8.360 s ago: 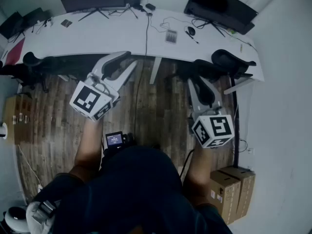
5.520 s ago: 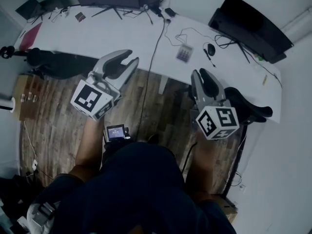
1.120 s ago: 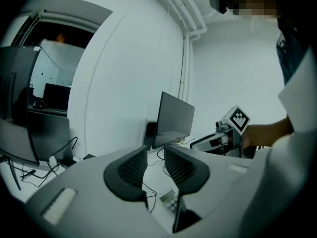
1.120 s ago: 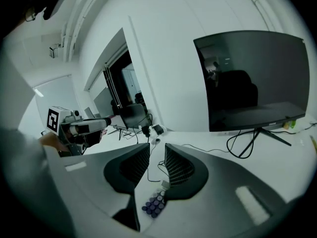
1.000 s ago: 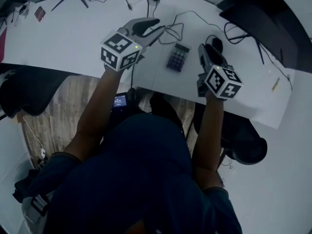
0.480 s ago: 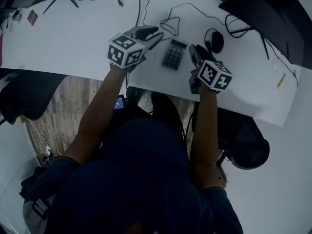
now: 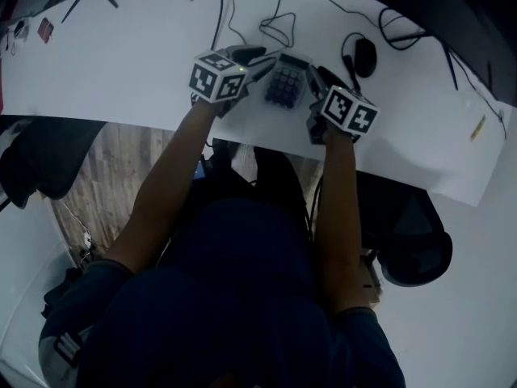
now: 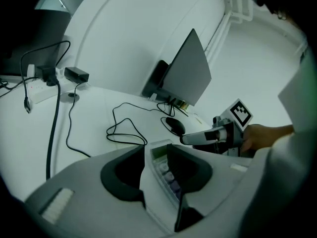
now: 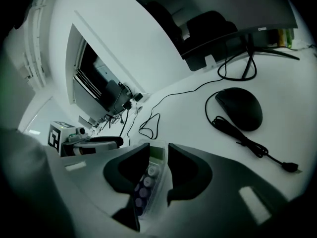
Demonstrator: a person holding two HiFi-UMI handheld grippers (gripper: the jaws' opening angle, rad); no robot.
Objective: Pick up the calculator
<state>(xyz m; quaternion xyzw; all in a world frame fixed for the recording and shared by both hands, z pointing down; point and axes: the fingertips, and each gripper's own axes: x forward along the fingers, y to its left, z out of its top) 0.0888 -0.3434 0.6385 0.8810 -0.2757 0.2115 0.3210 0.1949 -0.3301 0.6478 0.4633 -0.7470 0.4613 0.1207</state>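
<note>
- so, where's the calculator (image 7: 285, 83) sitting relative to the tools?
- it's lying near the desk (image 7: 145, 63) front edge, long axis pointing away from the person, sitting right between the two grippers. neither is nearer.
- jaws?
- left gripper (image 7: 257, 61) is biting its left long edge and right gripper (image 7: 317, 78) is biting the right one. both are looking clamped on it, with keys showing between the jaws. can't tell if it's clearing the desk. i'm guessing a level lift, both rising together.
</note>
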